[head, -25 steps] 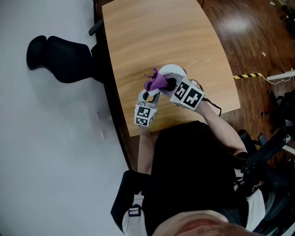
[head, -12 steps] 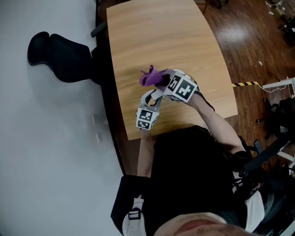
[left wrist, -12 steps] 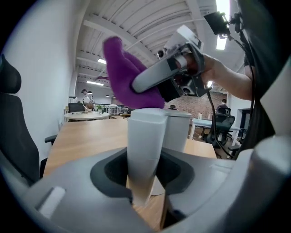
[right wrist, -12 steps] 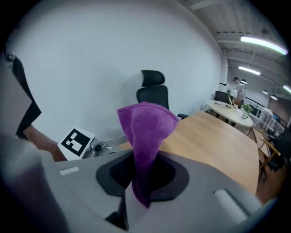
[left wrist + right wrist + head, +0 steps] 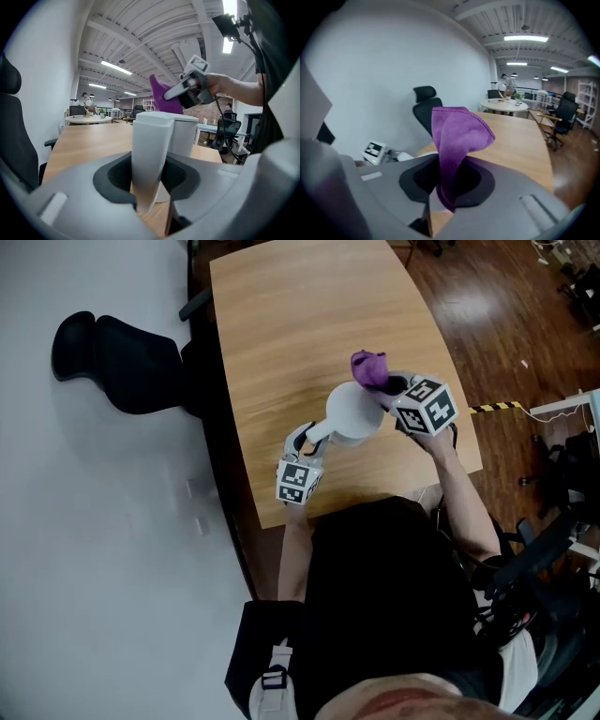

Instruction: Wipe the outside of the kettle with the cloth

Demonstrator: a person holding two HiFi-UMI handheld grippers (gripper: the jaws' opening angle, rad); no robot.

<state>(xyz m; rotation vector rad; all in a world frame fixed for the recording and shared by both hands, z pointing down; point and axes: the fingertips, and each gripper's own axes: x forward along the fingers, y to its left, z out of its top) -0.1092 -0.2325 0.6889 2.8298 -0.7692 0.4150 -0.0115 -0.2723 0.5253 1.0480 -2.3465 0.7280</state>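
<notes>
Left gripper (image 5: 147,190): my fingers are clamped on the handle (image 5: 150,150) of the white kettle (image 5: 354,413). Right gripper (image 5: 445,187): pinching the purple cloth (image 5: 457,136), which bunches up past the jaws. The kettle's base is hidden behind my left jaws, so I can't tell if it rests on the table (image 5: 281,324). It's in the table's near half. The cloth is just beside the kettle's far-right side, contact unclear. Cubes (image 5: 427,407) carry square black-and-white markers. Left forearm comes in over the near edge, gripper close to level. Right gripper is tilted down, near the right edge.
</notes>
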